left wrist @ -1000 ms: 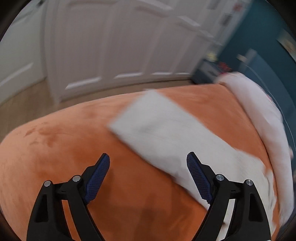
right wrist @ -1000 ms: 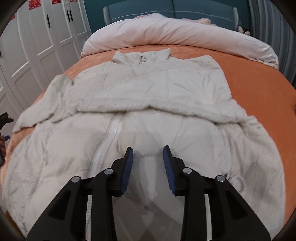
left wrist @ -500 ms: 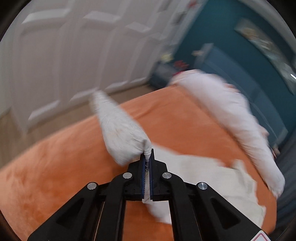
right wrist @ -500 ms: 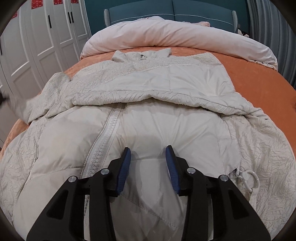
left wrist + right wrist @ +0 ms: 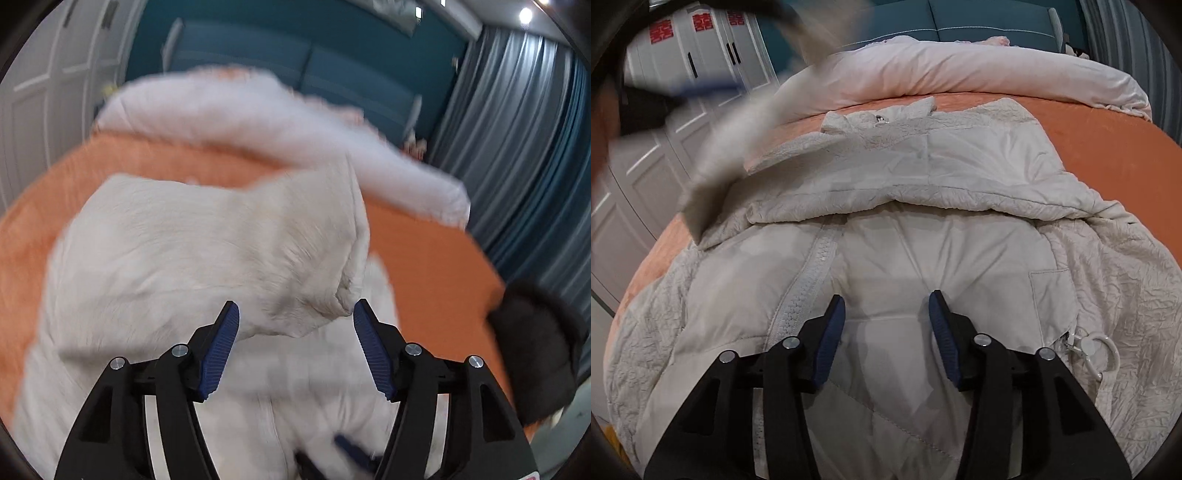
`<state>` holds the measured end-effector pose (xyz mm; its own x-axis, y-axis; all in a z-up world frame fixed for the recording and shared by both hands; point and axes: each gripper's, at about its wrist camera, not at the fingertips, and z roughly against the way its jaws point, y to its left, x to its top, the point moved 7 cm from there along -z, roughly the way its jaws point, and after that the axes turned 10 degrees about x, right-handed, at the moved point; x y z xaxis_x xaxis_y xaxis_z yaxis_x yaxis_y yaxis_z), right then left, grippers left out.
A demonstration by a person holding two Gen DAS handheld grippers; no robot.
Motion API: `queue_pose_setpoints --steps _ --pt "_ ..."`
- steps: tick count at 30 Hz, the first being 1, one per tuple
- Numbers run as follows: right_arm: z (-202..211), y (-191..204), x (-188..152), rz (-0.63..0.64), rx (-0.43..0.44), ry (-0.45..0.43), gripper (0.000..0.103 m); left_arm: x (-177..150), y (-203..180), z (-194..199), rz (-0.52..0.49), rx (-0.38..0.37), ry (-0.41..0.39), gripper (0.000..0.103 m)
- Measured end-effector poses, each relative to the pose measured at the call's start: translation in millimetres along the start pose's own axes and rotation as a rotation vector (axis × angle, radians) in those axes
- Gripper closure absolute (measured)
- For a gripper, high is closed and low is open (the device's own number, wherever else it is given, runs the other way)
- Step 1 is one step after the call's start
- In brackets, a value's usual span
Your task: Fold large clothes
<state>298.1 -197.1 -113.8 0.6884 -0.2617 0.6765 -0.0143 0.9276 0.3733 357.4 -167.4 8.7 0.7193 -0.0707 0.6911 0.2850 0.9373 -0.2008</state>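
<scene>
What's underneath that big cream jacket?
The cream jacket lies spread on an orange bedspread, which shows around its edges, with a rolled pale duvet beyond the collar. Whatever sits directly beneath the jacket's body is covered and cannot be seen.

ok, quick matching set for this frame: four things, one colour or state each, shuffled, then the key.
Things:
1. bedspread
2. jacket
3. left hand-held gripper
4. headboard

Colour or state:
A. teal
B. off-white, zipped
C. orange
D. open, nothing pinched

Pairs: 1-C, 2-B, 3-D, 4-A
</scene>
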Motion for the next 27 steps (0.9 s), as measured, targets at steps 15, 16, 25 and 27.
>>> queue_pose_setpoints --steps 15,16,25,27 --pt "26 -6 32 -0.086 0.073 -0.068 0.045 -31 236 11 0.274 0.354 0.026 0.032" --pt "30 -10 44 -0.097 0.064 -0.084 0.043 -29 243 9 0.287 0.360 0.026 0.032" --pt "-32 -65 134 -0.244 -0.023 -0.018 0.037 -28 256 -25 0.335 0.396 0.041 0.032" --pt "-51 -71 128 -0.291 -0.007 0.028 0.041 -39 257 -40 0.331 0.423 0.062 0.032"
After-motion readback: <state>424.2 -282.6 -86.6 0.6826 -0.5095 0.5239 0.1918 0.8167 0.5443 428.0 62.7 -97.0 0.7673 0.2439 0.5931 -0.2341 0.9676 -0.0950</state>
